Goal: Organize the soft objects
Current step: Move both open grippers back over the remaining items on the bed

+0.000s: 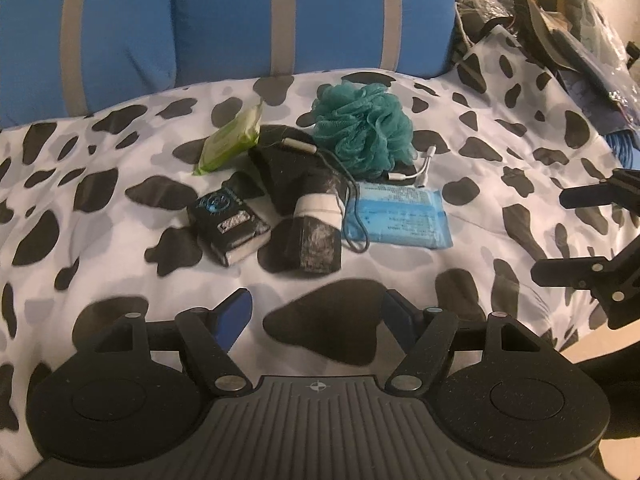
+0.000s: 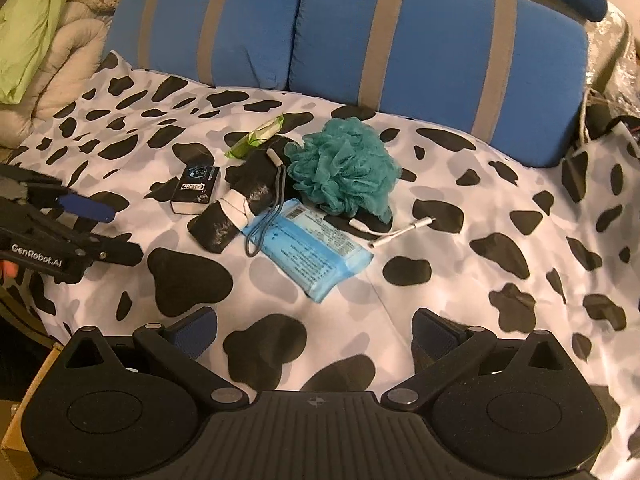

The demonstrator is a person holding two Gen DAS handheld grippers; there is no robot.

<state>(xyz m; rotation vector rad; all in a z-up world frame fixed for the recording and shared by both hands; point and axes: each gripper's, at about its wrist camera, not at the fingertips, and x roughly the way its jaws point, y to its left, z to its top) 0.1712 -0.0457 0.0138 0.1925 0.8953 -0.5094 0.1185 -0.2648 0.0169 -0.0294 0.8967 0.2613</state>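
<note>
My left gripper point(image 1: 316, 320) hangs over the near part of the cow-patterned white-and-black bedsheet point(image 1: 460, 216), its blue-padded jaws spread with only printed fabric between them. My right gripper point(image 2: 314, 336) is likewise released, jaws wide and gripping nothing, and from its camera I see the left one off to the side, well apart from the pile.

The soft things sit bunched mid-sheet. The teal mesh bath pouf point(image 1: 362, 128) is farthest back, just short of the two blue cushions with grey stripes point(image 1: 224, 20). Beside it lies the pale green pack of wipes point(image 1: 230, 140), tilted. In front of the pouf lies the flat blue pack of wipes point(image 1: 398, 216), with a thin grey cord point(image 1: 354, 208) looping across its edge. A black rolled cloth bound with a white band point(image 1: 308, 208) touches that pack on one side; a small black box with a white edge point(image 1: 228, 224) rests just beside it on the other. A short white adapter cable point(image 2: 390, 228) lies by the pouf's base.

Open sheet runs between both grippers and the pile (plenty of room on the near side). A heap of dark bags and clutter point(image 1: 560, 32) crowds one side edge; beige and lime bedding point(image 2: 44, 40) crowds the other.
</note>
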